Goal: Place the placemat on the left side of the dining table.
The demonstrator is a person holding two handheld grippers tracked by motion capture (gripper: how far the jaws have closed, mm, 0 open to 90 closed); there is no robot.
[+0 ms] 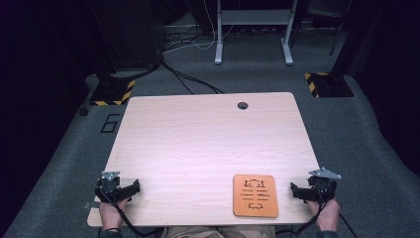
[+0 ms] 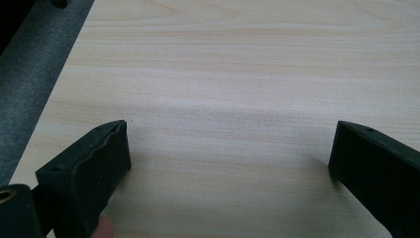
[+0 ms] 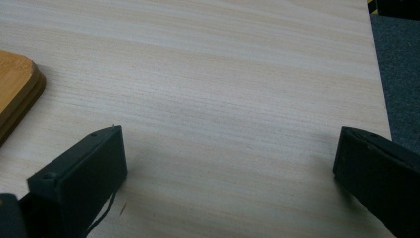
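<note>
A light wooden table (image 1: pixel 198 144) lies below me. My left gripper (image 1: pixel 118 188) rests at its near left corner, held by a hand. In the left gripper view its jaws stand wide apart over bare wood, so this gripper (image 2: pixel 230 144) is open and empty. My right gripper (image 1: pixel 313 191) sits at the near right edge, also held by a hand. Its jaws are spread wide with nothing between them, so it (image 3: pixel 230 148) is open too. An orange wooden board (image 1: pixel 255 195) with dark cut-out marks lies flat just left of the right gripper; its rounded corner (image 3: pixel 17 89) shows in the right gripper view.
A round cable hole (image 1: pixel 242 105) sits near the table's far edge. Grey carpet (image 1: pixel 356 129) surrounds the table. Black stands with yellow-striped bases (image 1: pixel 115 91) (image 1: pixel 327 84) and a white desk frame (image 1: pixel 252 29) stand beyond it, with cables on the floor.
</note>
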